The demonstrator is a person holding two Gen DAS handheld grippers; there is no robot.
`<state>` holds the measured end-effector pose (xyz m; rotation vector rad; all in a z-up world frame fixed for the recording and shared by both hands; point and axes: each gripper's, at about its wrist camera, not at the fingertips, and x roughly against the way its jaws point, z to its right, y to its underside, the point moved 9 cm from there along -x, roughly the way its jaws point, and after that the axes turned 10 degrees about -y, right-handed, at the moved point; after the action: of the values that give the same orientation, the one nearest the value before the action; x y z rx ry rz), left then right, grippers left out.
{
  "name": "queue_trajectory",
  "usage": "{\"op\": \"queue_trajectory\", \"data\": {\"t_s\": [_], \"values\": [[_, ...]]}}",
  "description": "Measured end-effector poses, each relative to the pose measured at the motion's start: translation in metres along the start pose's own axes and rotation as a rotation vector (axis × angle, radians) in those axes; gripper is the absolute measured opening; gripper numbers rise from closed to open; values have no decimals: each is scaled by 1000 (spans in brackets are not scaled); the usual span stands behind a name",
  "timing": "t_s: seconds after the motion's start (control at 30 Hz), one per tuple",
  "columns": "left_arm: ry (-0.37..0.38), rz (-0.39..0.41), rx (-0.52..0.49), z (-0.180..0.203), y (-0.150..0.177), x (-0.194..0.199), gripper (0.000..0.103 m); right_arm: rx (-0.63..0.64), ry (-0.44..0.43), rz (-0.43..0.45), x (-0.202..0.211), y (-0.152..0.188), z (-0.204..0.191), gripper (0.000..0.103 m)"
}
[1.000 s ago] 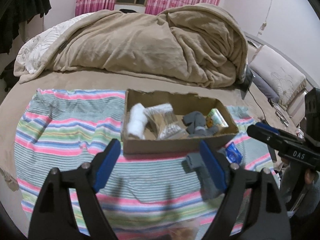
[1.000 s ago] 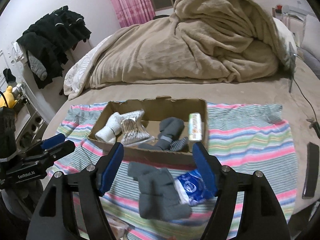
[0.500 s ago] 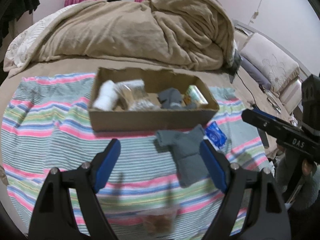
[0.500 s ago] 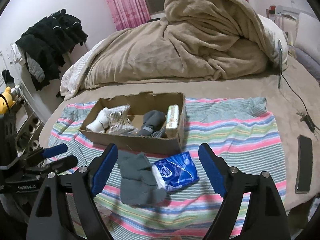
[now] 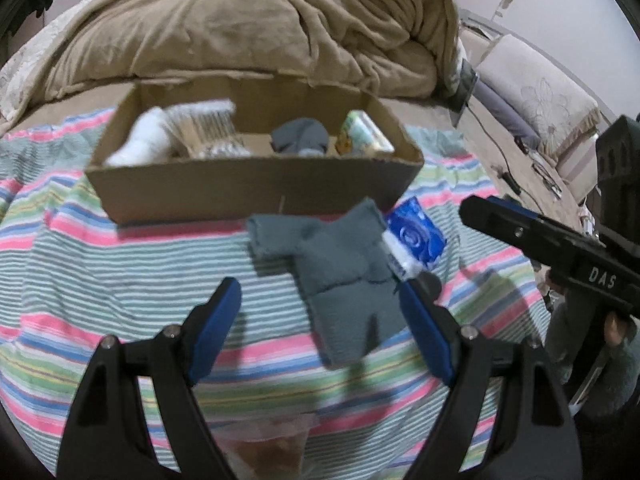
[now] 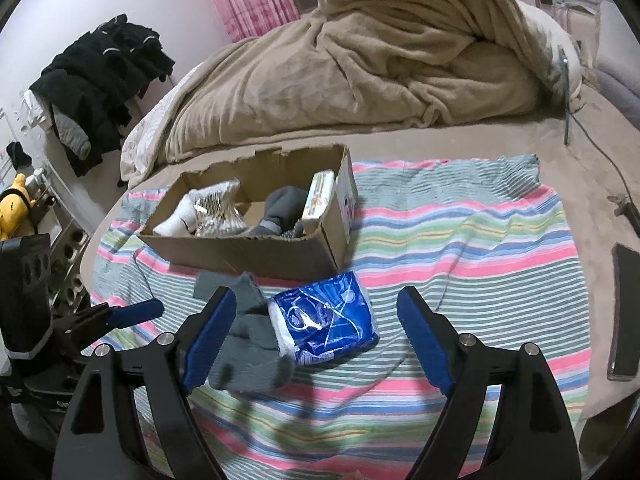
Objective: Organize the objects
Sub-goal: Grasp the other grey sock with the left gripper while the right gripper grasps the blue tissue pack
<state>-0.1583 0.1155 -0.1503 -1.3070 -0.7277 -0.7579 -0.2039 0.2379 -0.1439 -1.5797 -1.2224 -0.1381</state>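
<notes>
Both grippers hang wide open and empty over the striped cloth (image 6: pixel 460 240), just in front of the box (image 6: pixel 256 248). The blue pack (image 6: pixel 324 320) lies dead ahead between the right gripper (image 6: pixel 312 332) jaws, long axis across them. The grey sock (image 5: pixel 344 280) runs lengthwise from the box toward the cloth's near edge, nearer the left gripper (image 5: pixel 320 328), by its right finger.

A grey sock pair (image 5: pixel 344 276) lies flat on the striped cloth, touching a blue packet (image 6: pixel 326 318); the cardboard box (image 5: pixel 256 188) behind holds what look like socks.
</notes>
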Motion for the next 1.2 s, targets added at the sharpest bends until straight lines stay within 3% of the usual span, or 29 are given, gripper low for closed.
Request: {"op": "queue_trajectory", "data": {"t_s": [0.4, 0.63, 0.67, 0.8, 1.2], "values": [[39, -64, -11, 17, 14, -32, 65, 29, -23, -93, -39, 18, 6, 85], [53, -93, -33, 27, 23, -48, 45, 79, -1, -168, -61, 28, 7, 84], [53, -89, -33, 28, 22, -48, 43, 85, -3, -170, -61, 29, 6, 78], [68, -81, -26, 27, 20, -44, 40, 91, -3, -164, -58, 30, 6, 73], [76, 1, -42, 14, 6, -5, 38, 53, 0, -78, -19, 8, 1, 72]]}}
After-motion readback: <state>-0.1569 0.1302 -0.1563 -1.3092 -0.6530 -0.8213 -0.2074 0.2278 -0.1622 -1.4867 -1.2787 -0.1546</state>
